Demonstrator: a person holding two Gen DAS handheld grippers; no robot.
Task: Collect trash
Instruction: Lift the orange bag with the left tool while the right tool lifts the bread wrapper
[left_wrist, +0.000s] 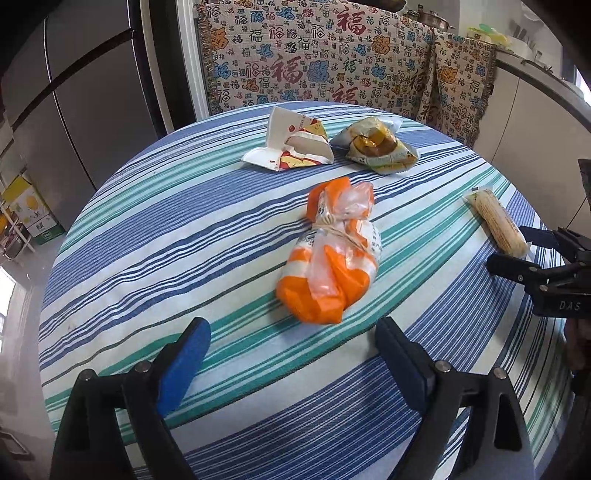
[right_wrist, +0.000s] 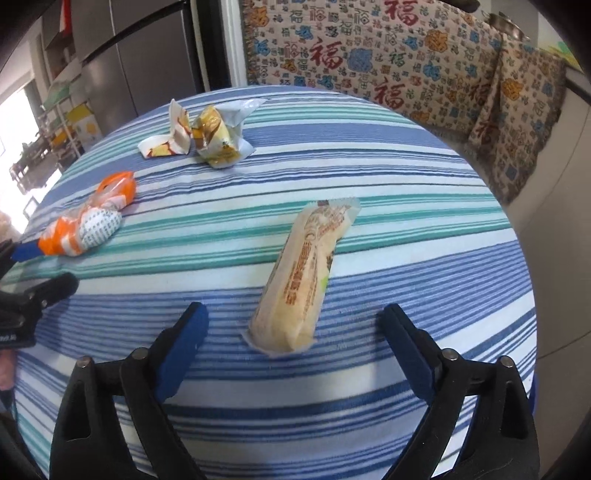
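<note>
Orange bag: lies on striped cloth, just ahead of left gripper, fingers spread wide, empty.
Beige packet: near end between right gripper fingers, spread, not touching.

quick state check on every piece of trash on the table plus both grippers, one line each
orange bag: tied with string, lying on the tablecloth, not held
long beige packet: lying flat ahead of the right gripper, not held
white wrapper: crumpled, at the far side
yellow wrapper: crumpled, beside the white one
left gripper: open, empty
right gripper: open, empty
</note>
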